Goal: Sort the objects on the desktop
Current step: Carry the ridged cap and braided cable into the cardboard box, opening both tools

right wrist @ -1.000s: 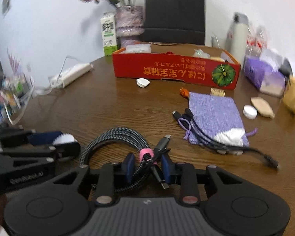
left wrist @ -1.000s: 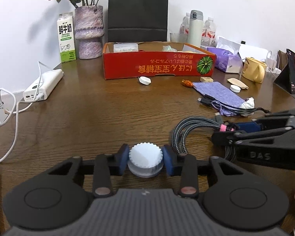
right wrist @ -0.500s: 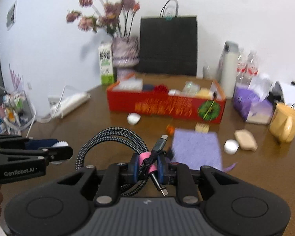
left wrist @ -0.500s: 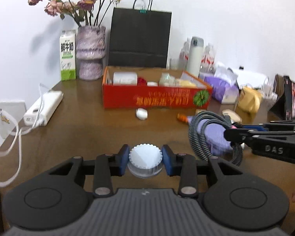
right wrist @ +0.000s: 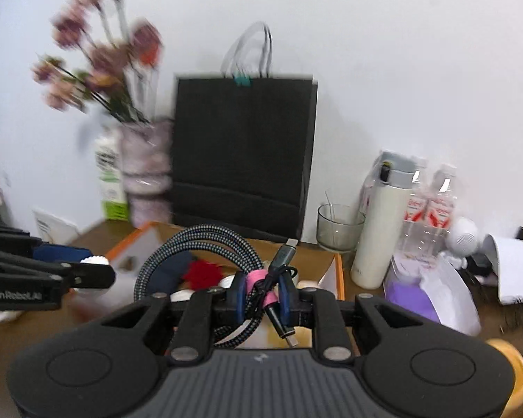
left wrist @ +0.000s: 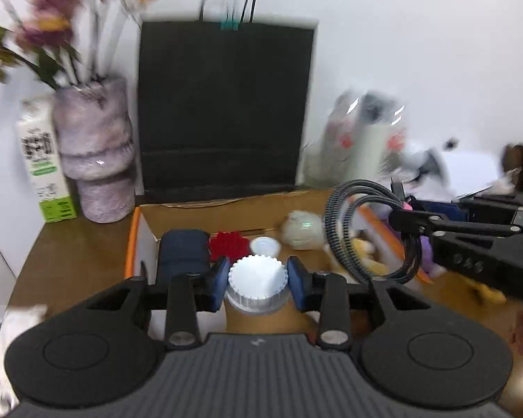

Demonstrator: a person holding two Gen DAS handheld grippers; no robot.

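My left gripper point(left wrist: 258, 278) is shut on a white ridged cap point(left wrist: 256, 271) and hangs over the near left part of the orange-rimmed cardboard box point(left wrist: 130, 244). My right gripper point(right wrist: 261, 294) is shut on a coiled braided cable point(right wrist: 198, 237) at its pink tie point(right wrist: 258, 278), also above the box point(right wrist: 338, 271). In the left wrist view the right gripper point(left wrist: 401, 216) comes in from the right with the cable point(left wrist: 341, 230) dangling. Inside the box lie a dark blue item point(left wrist: 183, 250), a red flower-like piece point(left wrist: 228, 244) and a white lid point(left wrist: 265, 245).
Behind the box stands a black paper bag point(left wrist: 226, 104), with a vase of flowers point(left wrist: 94, 153) and a milk carton point(left wrist: 42, 160) to its left. A glass point(right wrist: 338, 226), a white thermos point(right wrist: 383, 223), water bottles point(right wrist: 436, 202) and a purple tissue pack point(right wrist: 411, 289) crowd the right.
Both grippers rose from the table's front and travelled forward to above the box, carrying the cap and the cable. The right jaws tightened on the cable early on.
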